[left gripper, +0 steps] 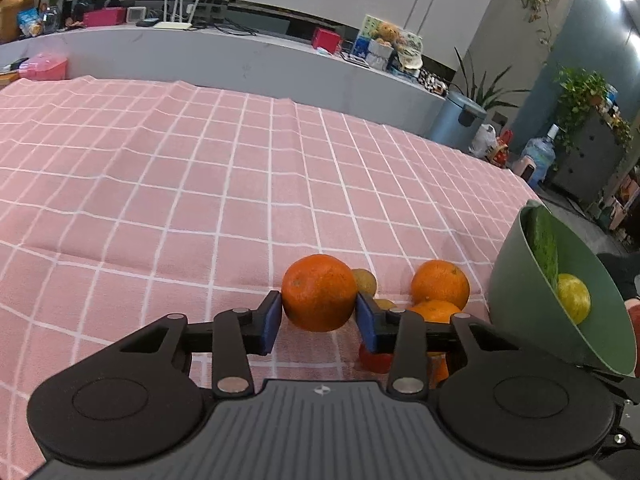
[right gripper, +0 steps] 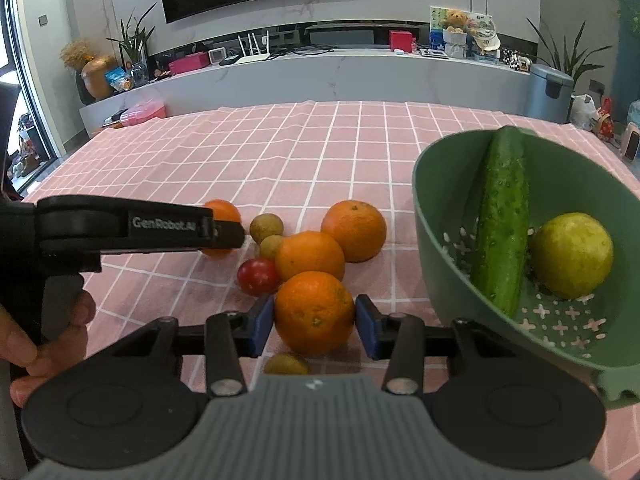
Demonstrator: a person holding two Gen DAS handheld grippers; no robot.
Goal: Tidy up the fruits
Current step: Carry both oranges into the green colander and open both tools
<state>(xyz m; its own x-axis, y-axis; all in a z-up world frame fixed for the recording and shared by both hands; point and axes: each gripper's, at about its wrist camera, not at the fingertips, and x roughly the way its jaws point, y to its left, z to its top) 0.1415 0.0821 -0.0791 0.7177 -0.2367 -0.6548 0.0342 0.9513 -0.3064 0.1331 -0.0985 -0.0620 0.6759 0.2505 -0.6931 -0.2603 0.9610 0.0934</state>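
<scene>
Clamping a round orange (left gripper: 319, 293) between the blue pads of our left gripper (left gripper: 319, 320), we grip a second round orange (right gripper: 314, 313) in our right gripper (right gripper: 315, 322). Both sit over the pink checked tablecloth (right gripper: 280, 152), near two loose oranges (right gripper: 353, 230), a red tomato (right gripper: 258, 276) and the green plastic colander (right gripper: 448, 208) holding a cucumber (right gripper: 500, 220) and a yellow-green citrus fruit (right gripper: 572, 255).

On the worktop (right gripper: 320, 152) the fruit sits in a cluster left of the bowl (right gripper: 440, 216). In the bowl, a cucumber (right gripper: 502, 220) leans against the far wall, with a lemon (right gripper: 572, 256) to its right. An orange (right gripper: 314, 312) lies nearest, two oranges (right gripper: 310, 255) (right gripper: 354, 230) behind it, a tomato (right gripper: 258, 276) to their left. Farther left, another orange (left gripper: 319, 292) sits between the left gripper's (left gripper: 319, 312) pads.
</scene>
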